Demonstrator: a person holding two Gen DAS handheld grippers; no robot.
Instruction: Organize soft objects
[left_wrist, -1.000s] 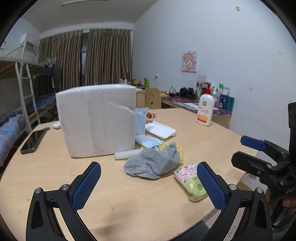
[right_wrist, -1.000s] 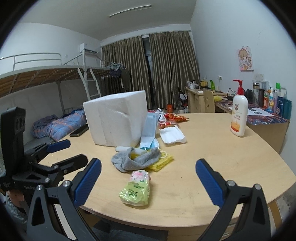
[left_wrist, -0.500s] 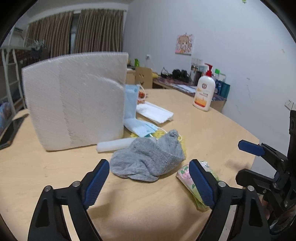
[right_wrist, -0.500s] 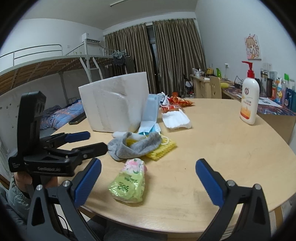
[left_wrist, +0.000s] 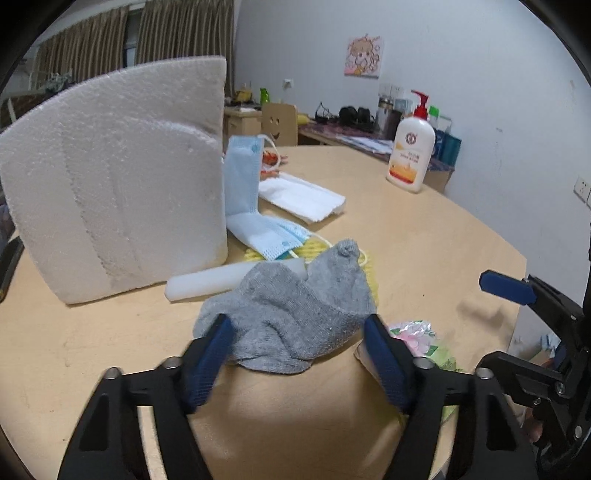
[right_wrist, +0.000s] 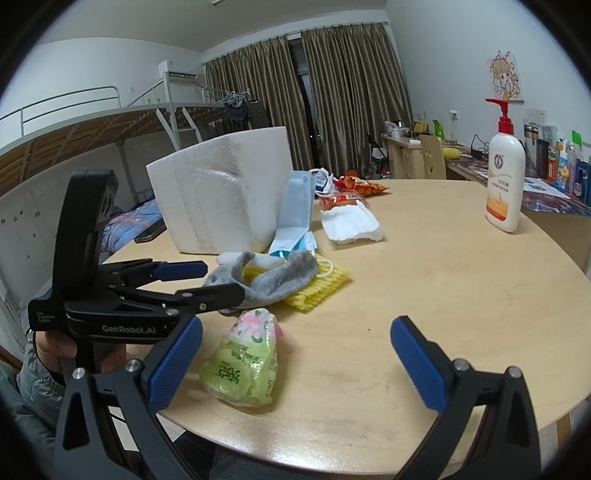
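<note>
A crumpled grey sock (left_wrist: 295, 314) lies on the round wooden table (left_wrist: 424, 251), partly over a yellow knitted cloth (right_wrist: 317, 286) and a white foam stick (left_wrist: 207, 282). My left gripper (left_wrist: 295, 354) is open, its blue pads on either side of the sock's near edge; it also shows in the right wrist view (right_wrist: 207, 282). A green tissue pack (right_wrist: 243, 365) lies at the table's front edge. My right gripper (right_wrist: 295, 354) is open and empty just right of the pack. Blue face masks (left_wrist: 255, 225) and a folded white cloth (left_wrist: 306, 199) lie behind the sock.
A big white foam box (left_wrist: 114, 195) stands at the left of the table. A lotion pump bottle (right_wrist: 504, 184) stands at the far right. Snack packets (right_wrist: 354, 188) lie at the back. A phone (right_wrist: 149, 230) lies behind the box. A bunk bed stands beyond the table.
My left gripper has moved forward and down to the sock, and its pads now flank it. My right gripper has moved closer to the tissue pack.
</note>
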